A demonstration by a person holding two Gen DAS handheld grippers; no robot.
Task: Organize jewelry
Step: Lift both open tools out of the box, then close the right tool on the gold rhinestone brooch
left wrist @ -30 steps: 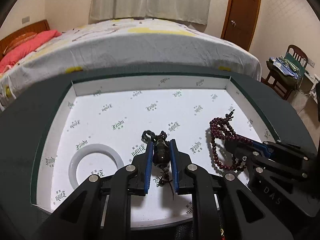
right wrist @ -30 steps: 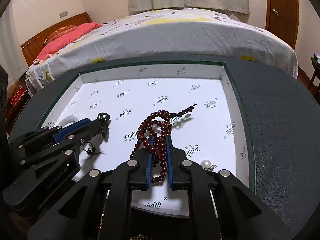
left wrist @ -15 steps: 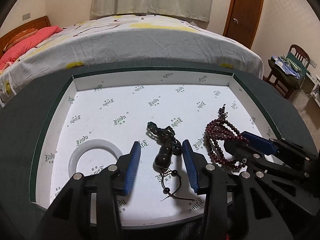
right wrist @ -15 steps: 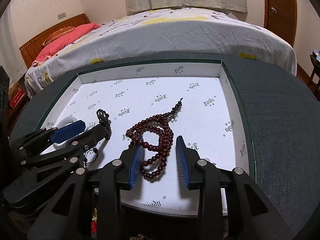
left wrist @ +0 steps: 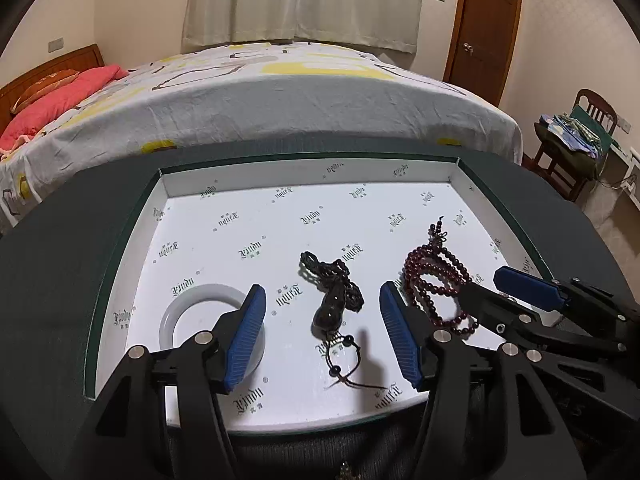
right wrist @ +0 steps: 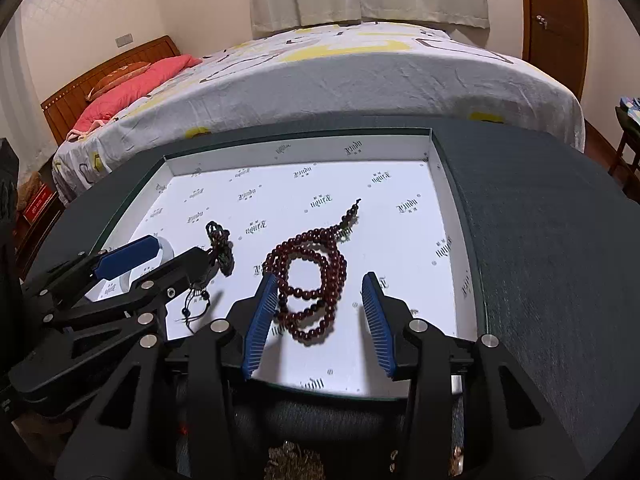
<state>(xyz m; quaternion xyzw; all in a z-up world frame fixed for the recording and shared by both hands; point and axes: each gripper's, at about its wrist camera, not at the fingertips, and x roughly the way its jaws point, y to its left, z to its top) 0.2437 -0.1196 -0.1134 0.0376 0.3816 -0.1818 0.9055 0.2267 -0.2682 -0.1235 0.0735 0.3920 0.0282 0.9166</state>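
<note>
The white-lined tray [left wrist: 188, 192] sits on the dark tabletop [right wrist: 540, 240] and holds everything you are sorting; its walls are low, so you can reach in from above without trouble.

Your red bead string [right wrist: 316, 280] lies coiled in loose overlapping loops in the right half of the tray, its tassel end trailing toward the far wall. It looks light and completely limp: the hard round beads will likely roll and slip on a flat pad, so take it where several loops cross, near the coil's middle, not by a single strand.

The white bangle [left wrist: 176, 316] lies flat at the tray's left, partly hidden behind your left finger. It is rigid and probably smooth and brittle; grip it across the band, gently.

The dark pendant [left wrist: 330, 312] lies between the two, its cord [left wrist: 320, 268] bunched above and knotted tails below. Pinch the solid gourd-shaped body; the cord is too thin and floppy.

Your left gripper [left wrist: 322, 334] hangs over the pendant with fingers spread wide, touching nothing. Your right gripper [right wrist: 320, 312] straddles the bead coil, equally wide apart and empty.
</note>
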